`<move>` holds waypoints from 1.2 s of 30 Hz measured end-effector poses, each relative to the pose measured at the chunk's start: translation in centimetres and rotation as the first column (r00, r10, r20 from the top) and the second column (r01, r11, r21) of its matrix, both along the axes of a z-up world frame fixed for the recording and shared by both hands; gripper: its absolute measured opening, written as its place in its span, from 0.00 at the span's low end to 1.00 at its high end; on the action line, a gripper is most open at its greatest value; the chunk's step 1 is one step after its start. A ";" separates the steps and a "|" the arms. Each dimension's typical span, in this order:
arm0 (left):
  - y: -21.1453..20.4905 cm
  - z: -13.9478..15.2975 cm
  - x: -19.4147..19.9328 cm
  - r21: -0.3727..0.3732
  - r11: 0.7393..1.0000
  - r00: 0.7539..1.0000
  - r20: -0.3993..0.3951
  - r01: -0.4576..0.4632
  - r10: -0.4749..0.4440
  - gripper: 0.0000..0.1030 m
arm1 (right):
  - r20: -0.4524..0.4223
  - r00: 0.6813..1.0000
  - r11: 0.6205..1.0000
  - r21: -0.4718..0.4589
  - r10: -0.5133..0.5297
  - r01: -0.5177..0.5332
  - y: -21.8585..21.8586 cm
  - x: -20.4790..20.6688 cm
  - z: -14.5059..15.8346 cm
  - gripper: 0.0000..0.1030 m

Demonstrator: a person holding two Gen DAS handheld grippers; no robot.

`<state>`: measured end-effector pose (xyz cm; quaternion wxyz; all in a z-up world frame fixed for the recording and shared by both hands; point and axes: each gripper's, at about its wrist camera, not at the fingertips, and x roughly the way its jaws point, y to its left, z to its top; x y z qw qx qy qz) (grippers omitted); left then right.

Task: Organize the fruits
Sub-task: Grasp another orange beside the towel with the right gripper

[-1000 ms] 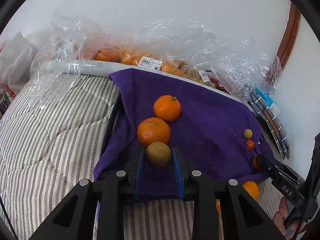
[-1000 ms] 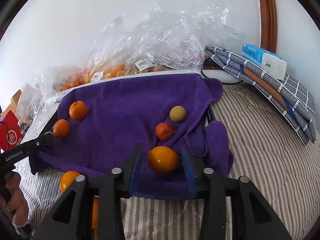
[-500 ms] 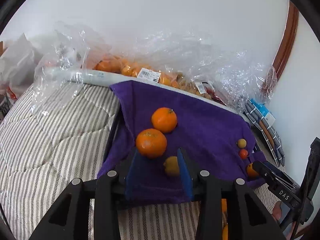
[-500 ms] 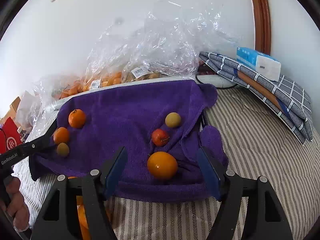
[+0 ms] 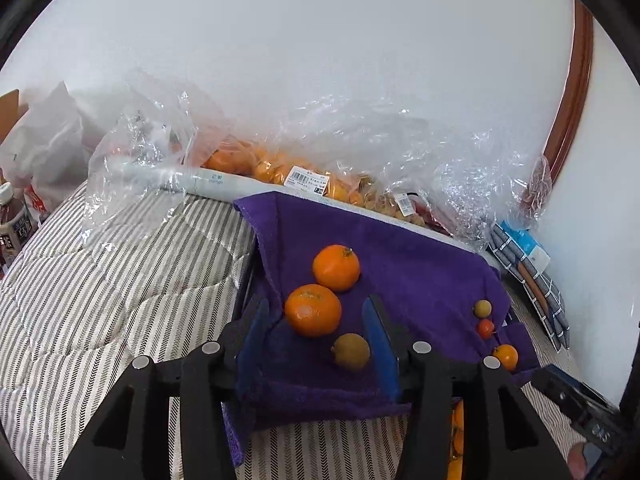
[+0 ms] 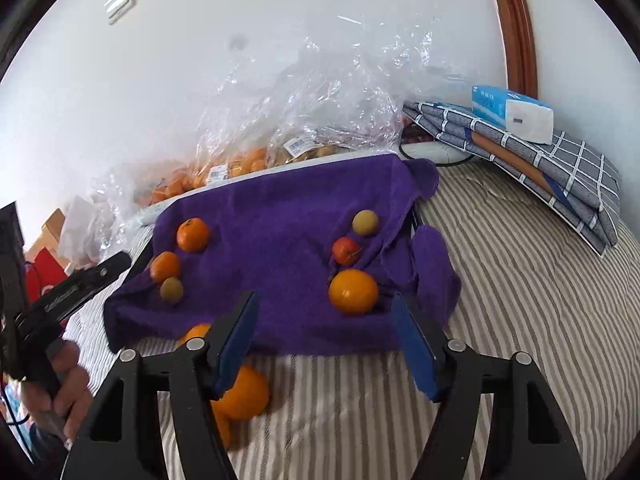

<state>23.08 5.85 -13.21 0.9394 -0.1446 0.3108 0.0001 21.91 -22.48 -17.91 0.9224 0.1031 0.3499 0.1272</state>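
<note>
left gripper (image 5: 318, 334) spread wide, holding nothing, small brown fruit (image 5: 351, 351) lying just beside its right finger, two tangerines (image 5: 313, 310) in a row on the purple towel (image 5: 420, 280), right gripper (image 6: 326, 338) wide too, orange (image 6: 353, 291) near the towel's front edge, bare striped bedding (image 6: 520, 280) to the right

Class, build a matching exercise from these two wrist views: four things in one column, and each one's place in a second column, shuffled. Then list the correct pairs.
Things
1. brownish kiwi-like fruit
2. red cherry tomato
3. tissue pack
4. bagged oranges

Places
A. on the folded checked cloth
B. between the open left tongs
C. against the wall, behind the purple towel
D. just beyond the large orange

Pairs: 1-B, 2-D, 3-A, 4-C
</note>
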 end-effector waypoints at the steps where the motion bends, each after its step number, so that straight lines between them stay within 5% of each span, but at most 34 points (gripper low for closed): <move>1: 0.0 0.1 -0.1 0.004 1.000 1.000 0.006 -0.004 0.004 0.47 | -0.001 1.000 1.000 -0.004 0.015 -0.015 0.2 -0.7 0.2 0.62; 12: 0.6 0.3 -0.6 0.012 1.000 0.999 0.032 -0.025 0.024 0.50 | -0.027 0.982 0.982 -0.010 0.189 -0.190 5.4 -3.0 0.0 0.48; 20: 2.0 0.7 -0.8 -0.026 0.998 0.998 0.027 -0.060 0.061 0.50 | -0.086 0.975 0.979 -0.008 0.204 -0.205 7.6 -0.8 -1.3 0.45; 26: 2.5 0.8 -1.2 -0.081 0.996 0.998 0.027 -0.048 0.051 0.50 | -0.088 0.978 0.982 0.004 0.191 -0.191 7.6 -0.3 -1.7 0.32; 36: -1.5 1.3 -3.7 -0.046 0.991 0.992 0.008 0.129 -0.129 0.50 | -0.021 0.996 0.994 -0.063 0.086 -0.087 1.9 -4.1 -0.4 0.32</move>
